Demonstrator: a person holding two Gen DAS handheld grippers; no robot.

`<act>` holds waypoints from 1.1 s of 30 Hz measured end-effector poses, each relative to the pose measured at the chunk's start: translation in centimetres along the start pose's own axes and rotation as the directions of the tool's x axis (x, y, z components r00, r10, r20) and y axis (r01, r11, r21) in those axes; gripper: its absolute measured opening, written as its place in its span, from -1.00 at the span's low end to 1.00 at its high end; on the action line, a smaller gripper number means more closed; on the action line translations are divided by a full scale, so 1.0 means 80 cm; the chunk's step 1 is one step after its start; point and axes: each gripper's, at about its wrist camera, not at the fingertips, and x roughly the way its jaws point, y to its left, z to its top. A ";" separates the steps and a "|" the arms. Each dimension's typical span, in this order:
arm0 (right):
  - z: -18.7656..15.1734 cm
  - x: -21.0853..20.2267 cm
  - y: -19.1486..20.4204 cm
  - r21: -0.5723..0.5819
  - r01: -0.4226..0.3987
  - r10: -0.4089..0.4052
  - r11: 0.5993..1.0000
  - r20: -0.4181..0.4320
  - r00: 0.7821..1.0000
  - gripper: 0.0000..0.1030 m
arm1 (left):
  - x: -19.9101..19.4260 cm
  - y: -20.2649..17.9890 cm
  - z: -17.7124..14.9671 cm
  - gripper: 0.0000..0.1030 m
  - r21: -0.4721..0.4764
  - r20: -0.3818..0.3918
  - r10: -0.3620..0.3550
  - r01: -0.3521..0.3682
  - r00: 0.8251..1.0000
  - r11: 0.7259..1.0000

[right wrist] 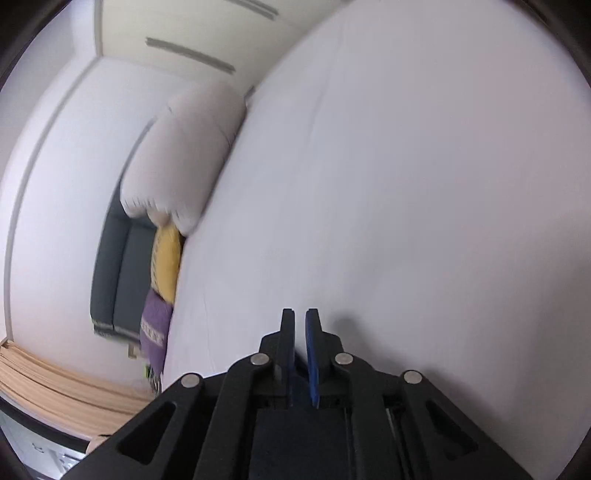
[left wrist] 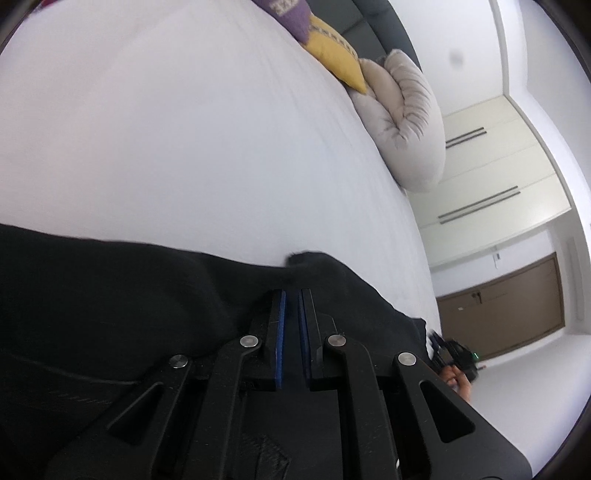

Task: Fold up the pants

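Black pants [left wrist: 110, 295] lie across the white bed sheet [left wrist: 184, 147] in the left wrist view, under and around my left gripper [left wrist: 291, 291]. Its blue-padded fingers stand close together with a narrow gap, over the black cloth; I cannot tell if cloth is pinched between them. My right gripper [right wrist: 300, 314] is nearly shut, with a thin gap between its fingers and nothing in it, held above the bare white sheet [right wrist: 406, 184]. The pants do not show in the right wrist view. The other gripper and the hand on it [left wrist: 456, 360] show at the right, past the pants' edge.
A folded beige duvet [left wrist: 406, 122] [right wrist: 184, 155], a yellow cushion [left wrist: 332, 55] [right wrist: 168, 258] and a purple cushion [left wrist: 284, 14] [right wrist: 155, 328] lie along the dark headboard [right wrist: 114, 280]. White wardrobe doors [left wrist: 498, 166] and a brown door [left wrist: 509, 302] stand beyond the bed.
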 end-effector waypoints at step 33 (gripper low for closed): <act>-0.093 -0.032 -0.023 0.101 -0.083 0.101 0.991 -0.180 0.979 -0.75 | 0.033 -0.075 -0.105 -0.84 0.119 -0.211 -0.013 0.038 0.977 0.992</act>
